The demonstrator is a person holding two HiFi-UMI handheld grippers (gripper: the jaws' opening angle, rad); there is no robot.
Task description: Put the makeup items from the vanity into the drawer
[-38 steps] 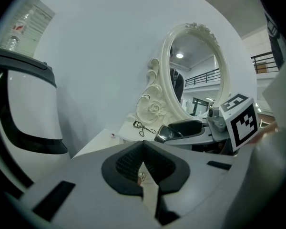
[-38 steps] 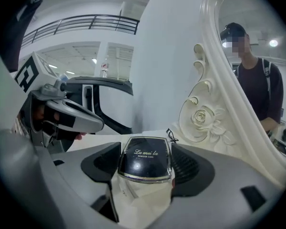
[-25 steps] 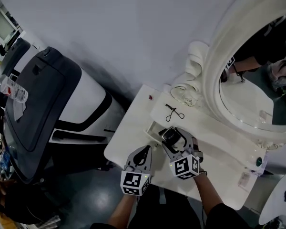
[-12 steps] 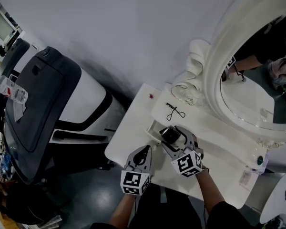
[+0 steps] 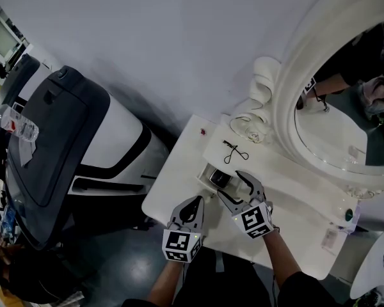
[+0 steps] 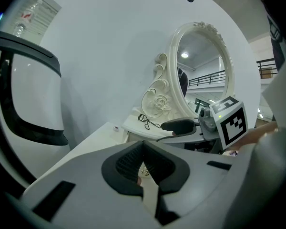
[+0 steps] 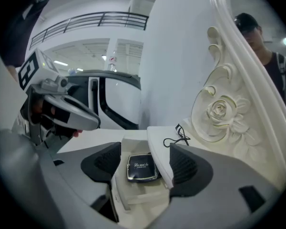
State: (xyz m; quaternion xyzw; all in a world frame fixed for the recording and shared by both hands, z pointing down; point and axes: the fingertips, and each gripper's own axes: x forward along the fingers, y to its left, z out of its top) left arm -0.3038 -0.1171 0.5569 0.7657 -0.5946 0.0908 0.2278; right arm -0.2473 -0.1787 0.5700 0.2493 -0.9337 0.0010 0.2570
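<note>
A black compact (image 5: pixel 219 178) lies flat in the open white drawer (image 5: pixel 207 171) of the vanity. My right gripper (image 5: pixel 230 184) hangs just over it, open, one jaw on each side and neither touching; the compact (image 7: pixel 141 167) shows between them in the right gripper view. A black eyelash curler (image 5: pixel 232 151) rests on the raised shelf behind the drawer, seen again as the curler (image 7: pixel 178 136). My left gripper (image 5: pixel 196 200) is at the drawer's front, shut on a small metal drawer pull (image 6: pixel 144 171).
The oval mirror (image 5: pixel 345 120) with its carved white frame rises at the right. A tiny red item (image 5: pixel 203 132) lies on the tabletop (image 5: pixel 173 197). A green-capped jar (image 5: pixel 347 216) and a pink packet (image 5: pixel 328 238) sit at the far right. A large black-and-white machine (image 5: pixel 70 139) stands left.
The right gripper held the black compact over the drawer; its jaws have spread and the compact now lies in the drawer. The left gripper stayed put.
</note>
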